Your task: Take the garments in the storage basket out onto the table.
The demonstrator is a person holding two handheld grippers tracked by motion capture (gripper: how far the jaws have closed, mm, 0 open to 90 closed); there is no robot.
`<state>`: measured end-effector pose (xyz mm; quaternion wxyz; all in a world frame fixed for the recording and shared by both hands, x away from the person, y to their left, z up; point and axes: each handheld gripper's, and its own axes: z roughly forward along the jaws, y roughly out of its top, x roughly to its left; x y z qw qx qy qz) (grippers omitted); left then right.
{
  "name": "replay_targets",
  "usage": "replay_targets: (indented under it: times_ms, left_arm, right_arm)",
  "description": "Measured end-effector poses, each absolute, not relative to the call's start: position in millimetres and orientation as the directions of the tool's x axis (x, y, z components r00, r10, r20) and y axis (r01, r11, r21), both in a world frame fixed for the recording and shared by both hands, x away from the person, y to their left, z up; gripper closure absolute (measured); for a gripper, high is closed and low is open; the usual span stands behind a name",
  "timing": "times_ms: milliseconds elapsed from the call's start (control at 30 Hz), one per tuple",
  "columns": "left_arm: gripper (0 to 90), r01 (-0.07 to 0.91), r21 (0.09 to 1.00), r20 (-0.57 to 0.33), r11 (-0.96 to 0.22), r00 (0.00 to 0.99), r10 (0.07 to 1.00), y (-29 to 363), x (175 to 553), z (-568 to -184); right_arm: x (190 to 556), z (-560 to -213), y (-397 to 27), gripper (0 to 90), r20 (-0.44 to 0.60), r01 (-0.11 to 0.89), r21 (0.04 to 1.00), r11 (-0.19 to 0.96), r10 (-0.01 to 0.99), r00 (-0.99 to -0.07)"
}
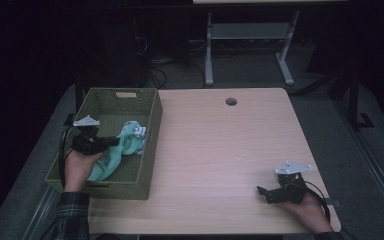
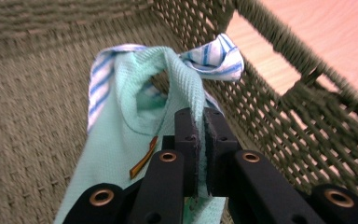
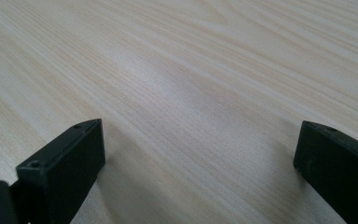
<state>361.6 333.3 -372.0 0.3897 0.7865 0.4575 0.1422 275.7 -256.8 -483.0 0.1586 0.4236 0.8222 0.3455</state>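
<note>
A mint-green cloth (image 1: 115, 156) with a blue-and-white striped edge lies in the woven olive basket (image 1: 150, 145) at the table's left. My left gripper (image 1: 114, 142) reaches into the basket from the near side. In the left gripper view the jaws are pinched on a fold of the cloth (image 2: 144, 102), which rises from the basket floor to my left gripper (image 2: 200, 122). My right gripper (image 1: 261, 192) rests low over the bare wooden table (image 1: 220, 150) at the near right. In the right gripper view my right gripper (image 3: 196, 149) has its jaws wide apart with nothing between them.
The basket's right wall (image 2: 279, 88) stands close beside the held cloth. A round cable hole (image 1: 231, 101) sits near the table's far edge. Beyond the table are dark floor, cables and a grey desk frame (image 1: 250, 45).
</note>
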Motion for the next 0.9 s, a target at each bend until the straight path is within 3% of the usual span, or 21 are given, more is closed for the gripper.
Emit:
replay_targets:
  times_ms: [400,900]
  left_arm:
    - [86.2,0.526,0.835,-0.176,-0.162,0.533,0.827,346.8,348.5,-343.7]
    - [86.3,0.465,0.875,-0.184,-0.133,0.574,0.798,342.6,347.9,-309.3]
  right_arm:
    - [275.7,-483.0,-256.9,1.4,0.032,0.587,0.702,0.403,0.806,-0.591]
    - [275.5,-483.0,-256.8,1.4,0.034,0.590,0.701,0.401,0.807,-0.590]
